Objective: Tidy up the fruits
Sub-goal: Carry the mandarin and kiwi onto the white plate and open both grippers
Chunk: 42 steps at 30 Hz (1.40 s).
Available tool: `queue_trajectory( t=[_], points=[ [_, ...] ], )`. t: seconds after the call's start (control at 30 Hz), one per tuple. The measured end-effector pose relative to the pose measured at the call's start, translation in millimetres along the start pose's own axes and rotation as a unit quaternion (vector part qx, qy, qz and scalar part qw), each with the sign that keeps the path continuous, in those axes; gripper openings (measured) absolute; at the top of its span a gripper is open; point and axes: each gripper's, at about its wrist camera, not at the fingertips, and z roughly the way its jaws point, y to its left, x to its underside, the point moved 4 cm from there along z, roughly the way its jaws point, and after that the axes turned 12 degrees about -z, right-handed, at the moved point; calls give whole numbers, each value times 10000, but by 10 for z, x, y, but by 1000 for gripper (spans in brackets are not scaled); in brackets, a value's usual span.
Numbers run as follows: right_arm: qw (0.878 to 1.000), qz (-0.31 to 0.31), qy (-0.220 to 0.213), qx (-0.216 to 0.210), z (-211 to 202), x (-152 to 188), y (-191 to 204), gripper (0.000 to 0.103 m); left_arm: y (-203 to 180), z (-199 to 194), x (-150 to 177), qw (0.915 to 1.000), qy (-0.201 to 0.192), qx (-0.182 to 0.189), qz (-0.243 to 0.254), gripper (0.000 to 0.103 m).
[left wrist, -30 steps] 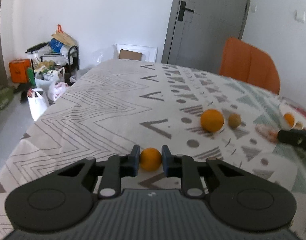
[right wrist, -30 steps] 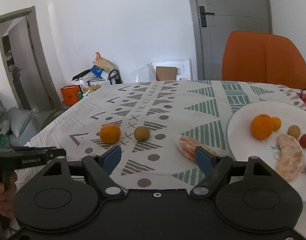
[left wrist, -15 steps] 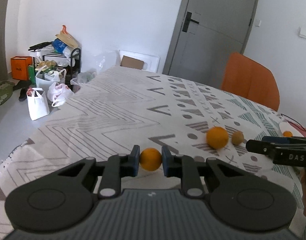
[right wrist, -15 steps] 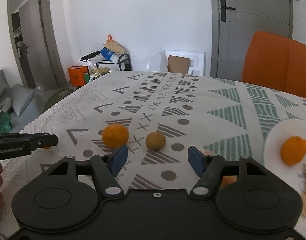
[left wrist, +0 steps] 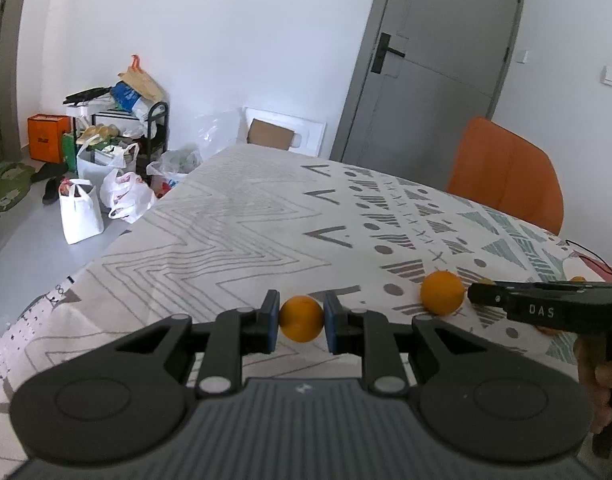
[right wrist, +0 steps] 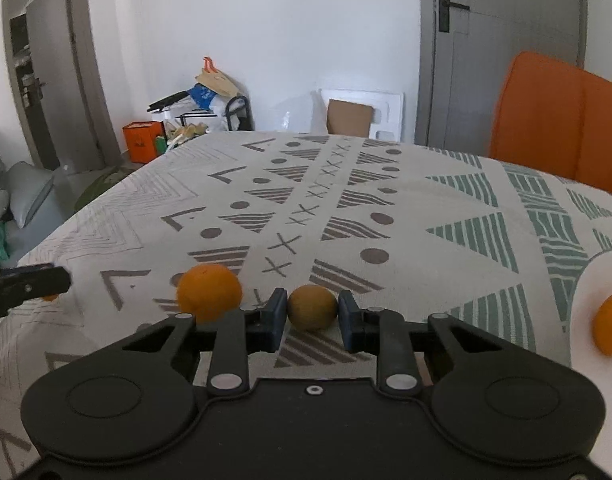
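Your left gripper (left wrist: 301, 319) tilts down over the tabletop's (left wrist: 234, 232) near edge, jaws clamped on a small orange (left wrist: 302, 318). Your right gripper (right wrist: 312, 308) tilts likewise, jaws closing against a brownish fruit (right wrist: 312, 307).

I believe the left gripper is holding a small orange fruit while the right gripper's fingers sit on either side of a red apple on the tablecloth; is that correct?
Not quite: the fruit between the right gripper's closing fingers is a brownish-green round fruit, not a red apple, as the right wrist view shows. The rest holds: the left gripper holds a small orange fruit above the tablecloth.
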Motion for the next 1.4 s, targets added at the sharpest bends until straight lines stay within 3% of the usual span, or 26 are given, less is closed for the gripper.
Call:
queue_trajectory(
  t=[0.53, 1.4],
  points=[
    [9975, 448, -348, 425, -600, 149, -265, 26, -612, 26, -23, 9963, -5, 683, 528, 21],
    [9841, 1045, -880, 1131, -1227, 541, -1123, 26, -1882, 78, 168, 9787, 74, 1436, 1464, 21]
  ],
)
